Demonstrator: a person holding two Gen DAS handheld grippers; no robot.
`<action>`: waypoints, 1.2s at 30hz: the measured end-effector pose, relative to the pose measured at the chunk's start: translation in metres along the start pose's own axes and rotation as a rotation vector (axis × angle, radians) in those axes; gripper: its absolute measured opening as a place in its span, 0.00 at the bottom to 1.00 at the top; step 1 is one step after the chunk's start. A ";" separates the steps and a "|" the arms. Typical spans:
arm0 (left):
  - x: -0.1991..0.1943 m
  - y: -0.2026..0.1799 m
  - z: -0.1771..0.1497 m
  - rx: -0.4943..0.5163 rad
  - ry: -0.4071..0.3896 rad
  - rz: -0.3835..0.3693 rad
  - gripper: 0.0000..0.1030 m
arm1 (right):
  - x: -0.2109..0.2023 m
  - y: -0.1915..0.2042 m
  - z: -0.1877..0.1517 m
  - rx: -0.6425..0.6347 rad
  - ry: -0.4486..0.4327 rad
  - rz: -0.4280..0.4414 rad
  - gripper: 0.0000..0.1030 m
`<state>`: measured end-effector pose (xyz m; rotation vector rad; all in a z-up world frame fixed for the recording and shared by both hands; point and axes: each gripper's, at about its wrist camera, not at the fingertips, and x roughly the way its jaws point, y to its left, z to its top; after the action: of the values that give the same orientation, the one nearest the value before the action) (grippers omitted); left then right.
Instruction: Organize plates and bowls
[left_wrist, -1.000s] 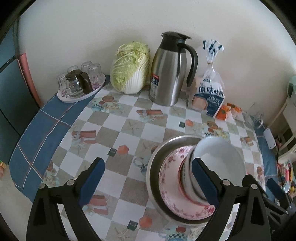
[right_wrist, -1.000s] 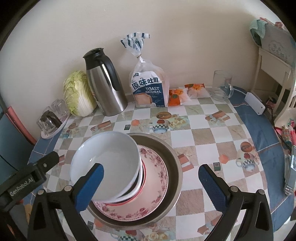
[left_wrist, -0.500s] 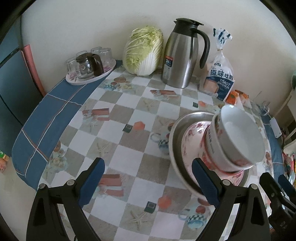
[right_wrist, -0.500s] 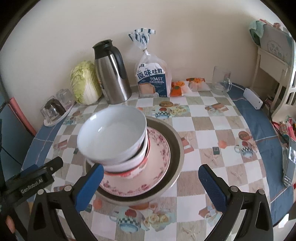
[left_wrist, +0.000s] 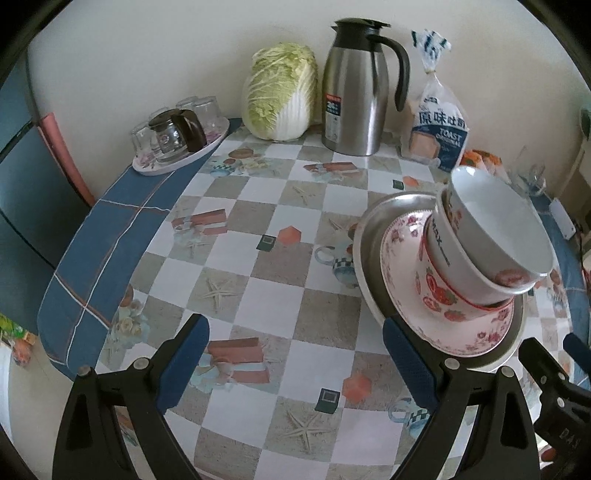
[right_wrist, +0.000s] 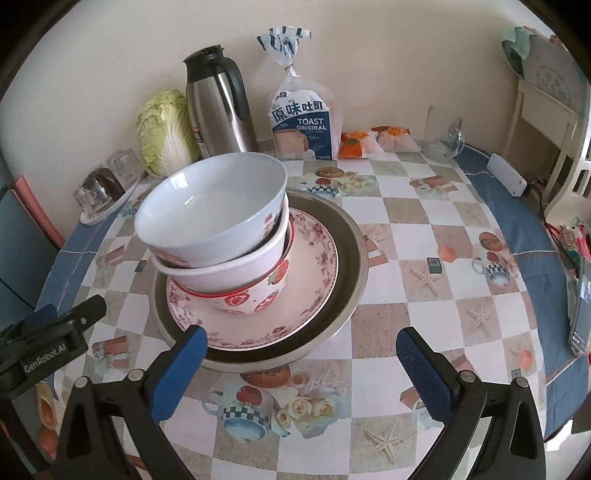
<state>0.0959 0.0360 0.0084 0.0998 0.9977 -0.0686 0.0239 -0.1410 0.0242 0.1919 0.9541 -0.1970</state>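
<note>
Both grippers have pulled back from the stack over the last second, and the crockery now sits farther ahead in each view than it did a moment ago. The left gripper (left_wrist: 295, 343) hangs with its jaws spread wide and nothing between them, over bare checked cloth near the table's (left_wrist: 258, 288) front edge. The right gripper (right_wrist: 301, 352) is likewise wide apart and empty, just short of the metal basin (right_wrist: 351, 273).

The stack stands toward the middle of the table, a little to the right: the metal basin at the bottom, the floral plate (right_wrist: 314, 280) inside it, the strawberry bowl (right_wrist: 255, 291) on the plate, and the white bowl (right_wrist: 214, 214) nested on top. The top bowl sits tilted, leaning toward the left edge of the table; whether it is seated firmly in the bowl beneath is hard to tell from these angles.

With both tools clear and every dish gathered in one pile, the stacking looks finished or very nearly so. The lean of the top bowl is the one weak point: a nudge could slide it off.

Along the back edge stand the glass tray (left_wrist: 177, 147), the cabbage (left_wrist: 280, 92), the thermos jug (left_wrist: 351, 88) and the toast bag (left_wrist: 439, 129).
</note>
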 end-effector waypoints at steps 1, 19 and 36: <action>0.001 -0.001 0.000 0.007 0.001 0.000 0.93 | 0.001 0.000 0.000 0.000 0.003 0.000 1.00; 0.012 -0.014 -0.005 0.067 0.055 -0.011 0.93 | 0.012 -0.006 -0.002 0.006 0.033 -0.003 1.00; 0.013 -0.015 -0.006 0.065 0.068 -0.039 0.93 | 0.014 -0.007 -0.002 0.007 0.035 -0.007 1.00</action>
<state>0.0969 0.0218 -0.0067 0.1429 1.0652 -0.1346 0.0278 -0.1482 0.0112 0.1992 0.9894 -0.2034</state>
